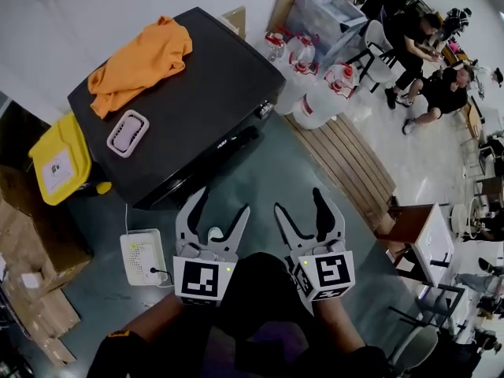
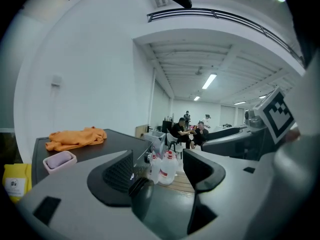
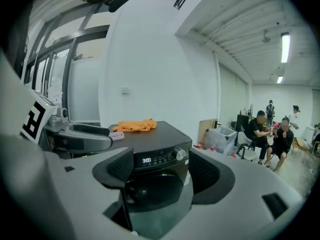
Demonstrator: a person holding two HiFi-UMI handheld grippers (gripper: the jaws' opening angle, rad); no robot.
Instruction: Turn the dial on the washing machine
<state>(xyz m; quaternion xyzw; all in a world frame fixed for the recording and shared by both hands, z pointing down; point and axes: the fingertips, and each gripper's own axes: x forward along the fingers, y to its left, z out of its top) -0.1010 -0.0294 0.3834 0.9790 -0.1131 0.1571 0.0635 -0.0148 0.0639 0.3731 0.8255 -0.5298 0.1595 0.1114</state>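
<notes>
Left gripper (image 1: 222, 201) and right gripper (image 1: 299, 201) gape empty before the washer (image 1: 197, 93).
Silver dial (image 3: 180, 154) shows between right jaws; pink tray (image 1: 111, 140), lilac inside, farther left.

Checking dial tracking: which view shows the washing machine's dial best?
Right gripper view: the dial faces the camera, unobstructed, beside the lit display. Head view shows it only as a small knob from above. Left gripper view gives at most an edge-on sliver.

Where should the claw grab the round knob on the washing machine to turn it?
Grab the dial by its round rim, one finger on each side, coming straight at the front of the washing machine. It is a small round knob sticking out of the front panel, right of the lit display. The open right claw faces it.
</notes>
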